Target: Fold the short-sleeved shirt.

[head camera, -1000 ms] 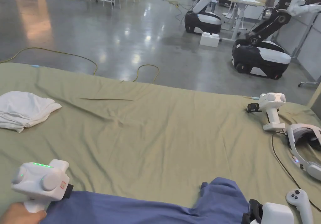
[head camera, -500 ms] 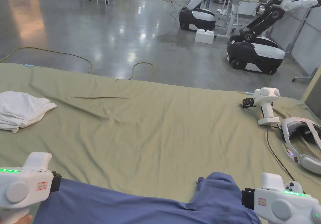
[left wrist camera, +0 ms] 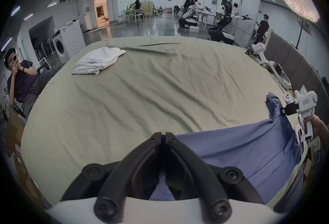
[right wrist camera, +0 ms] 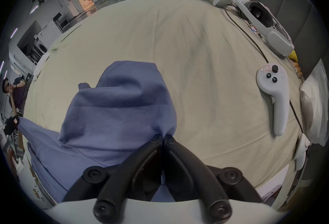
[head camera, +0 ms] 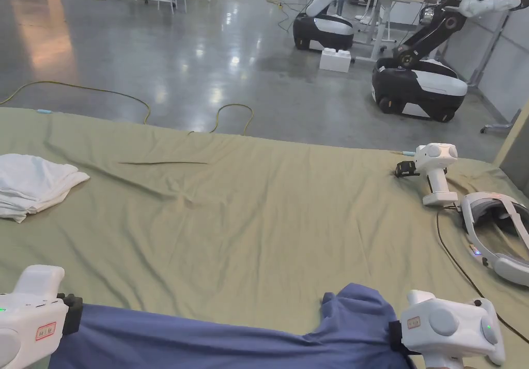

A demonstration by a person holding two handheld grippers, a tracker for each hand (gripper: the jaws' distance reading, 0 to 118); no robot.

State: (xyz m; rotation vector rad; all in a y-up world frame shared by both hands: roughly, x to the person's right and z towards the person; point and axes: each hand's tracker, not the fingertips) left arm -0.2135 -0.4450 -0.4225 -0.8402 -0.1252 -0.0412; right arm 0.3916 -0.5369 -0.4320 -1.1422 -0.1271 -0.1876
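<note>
L gripper (left wrist camera: pixel 163 136) clamped on blue shirt (left wrist camera: pixel 240 144) | R gripper (right wrist camera: pixel 163 138) clamped on shirt | bed sheet (head camera: pixel 268 215) under

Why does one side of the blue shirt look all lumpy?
The blue shirt is stretched between the left gripper and right gripper, both with jaws shut on its edge. Near the right gripper a sleeve has bunched into a hump instead of lying flat on the green sheet. Nothing looks torn or spilled.
</note>
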